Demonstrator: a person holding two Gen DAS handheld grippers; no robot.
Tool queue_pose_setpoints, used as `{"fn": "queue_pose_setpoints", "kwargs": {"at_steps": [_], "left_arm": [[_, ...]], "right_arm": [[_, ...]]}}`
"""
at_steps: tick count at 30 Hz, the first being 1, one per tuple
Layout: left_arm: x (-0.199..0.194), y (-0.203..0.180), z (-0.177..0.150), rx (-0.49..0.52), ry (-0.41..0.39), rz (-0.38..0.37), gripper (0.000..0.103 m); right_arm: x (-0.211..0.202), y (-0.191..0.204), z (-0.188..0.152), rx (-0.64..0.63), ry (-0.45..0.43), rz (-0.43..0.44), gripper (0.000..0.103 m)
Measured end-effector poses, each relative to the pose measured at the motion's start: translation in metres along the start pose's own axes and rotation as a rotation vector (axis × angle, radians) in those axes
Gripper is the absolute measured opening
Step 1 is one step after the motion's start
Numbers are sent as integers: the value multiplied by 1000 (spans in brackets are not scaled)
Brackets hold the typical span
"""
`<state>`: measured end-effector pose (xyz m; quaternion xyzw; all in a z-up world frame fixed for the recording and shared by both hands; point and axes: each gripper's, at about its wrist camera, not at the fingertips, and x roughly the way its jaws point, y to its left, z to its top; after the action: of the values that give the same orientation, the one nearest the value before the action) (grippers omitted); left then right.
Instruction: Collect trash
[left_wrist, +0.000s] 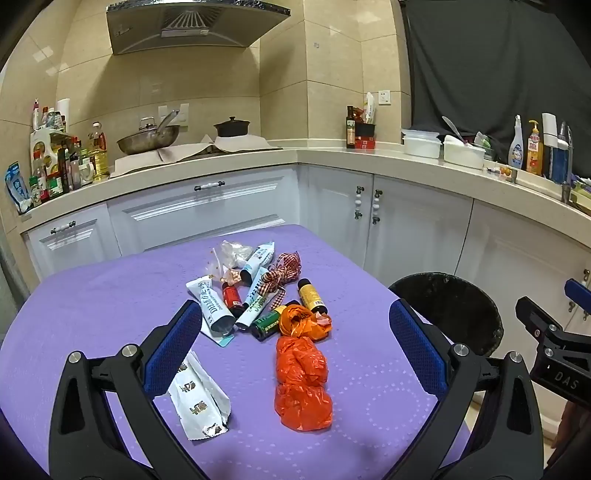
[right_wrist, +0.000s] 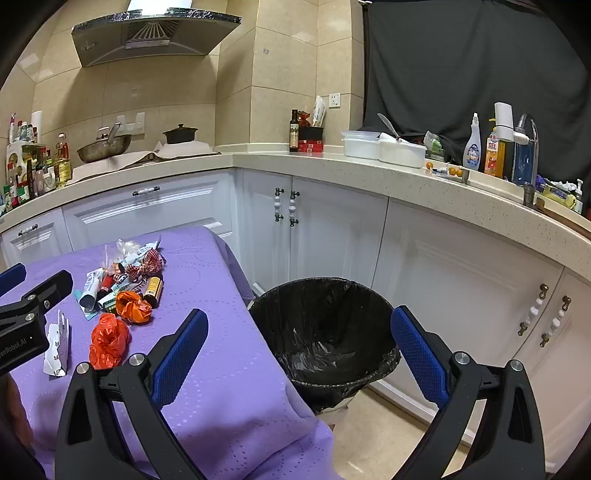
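Both grippers, left gripper (left_wrist: 295, 339) & right gripper (right_wrist: 299, 343), wide, empty. Orange bag (left_wrist: 301, 384) near tabletop front edge: light, soft, crumpled; pinch mid-bunch. Bin (right_wrist: 325, 332) off tabletop right edge, unfilled.

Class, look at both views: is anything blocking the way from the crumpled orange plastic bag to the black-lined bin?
Nothing visible. The crumpled orange plastic bag lies on bare purple tablecloth; the black-lined trash bin stands open beside the table edge.
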<state>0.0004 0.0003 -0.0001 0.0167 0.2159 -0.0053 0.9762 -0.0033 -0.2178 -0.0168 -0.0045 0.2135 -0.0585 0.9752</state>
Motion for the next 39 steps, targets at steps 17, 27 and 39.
{"fn": "queue_pose_setpoints", "kwargs": {"at_steps": [17, 27, 39], "left_arm": [[-2, 5, -1, 0, -8, 2, 99], [-2, 11, -1, 2, -7, 1, 99], [2, 2, -3, 5, -2, 7, 99]], "right_arm": [[0, 0, 0, -1, 2, 0, 96], [0, 0, 0, -1, 0, -2, 96], [0, -2, 0, 0, -1, -2, 96]]}}
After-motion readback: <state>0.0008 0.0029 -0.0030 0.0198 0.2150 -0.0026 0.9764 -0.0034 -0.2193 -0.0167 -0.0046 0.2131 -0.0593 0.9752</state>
